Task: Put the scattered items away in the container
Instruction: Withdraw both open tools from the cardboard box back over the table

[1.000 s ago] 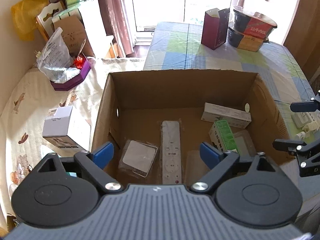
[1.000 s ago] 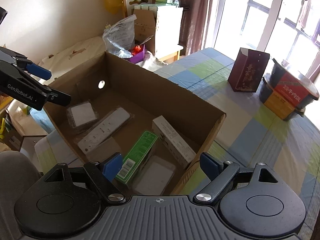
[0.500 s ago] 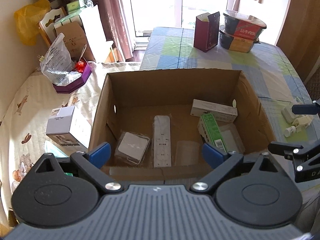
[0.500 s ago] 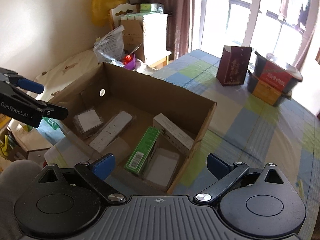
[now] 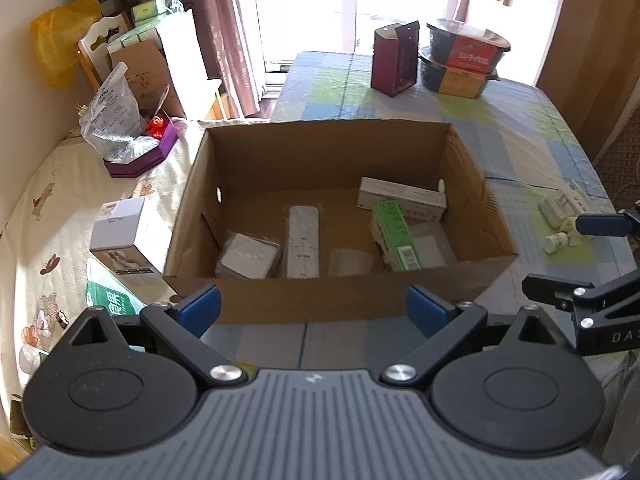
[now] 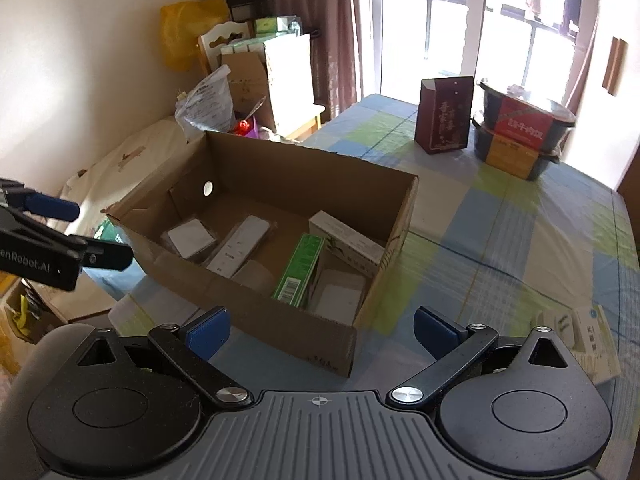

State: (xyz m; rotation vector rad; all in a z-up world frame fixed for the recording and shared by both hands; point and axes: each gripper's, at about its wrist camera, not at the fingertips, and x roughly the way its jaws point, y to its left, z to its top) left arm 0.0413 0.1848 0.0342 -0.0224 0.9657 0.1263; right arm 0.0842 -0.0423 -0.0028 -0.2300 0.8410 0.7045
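One cardboard box (image 5: pixel 320 304) on checked tablecloth (image 6: pixel 500 216), curtained sunlit window (image 6: pixel 460 20) behind

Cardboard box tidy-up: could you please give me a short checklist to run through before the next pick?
1. Left hand-held gripper open and holding nothing: ok.
2. Right hand-held gripper open and holding nothing: ok.
3. Cardboard box upright with its top open: ok.
4. Free floor space inside the box between the white remote and the green carton: ok.
5. Items left outside to collect: not ok; a small white bottle and white packets lie on the tablecloth to the box's right.
6. Bottle cap shut: cannot tell.
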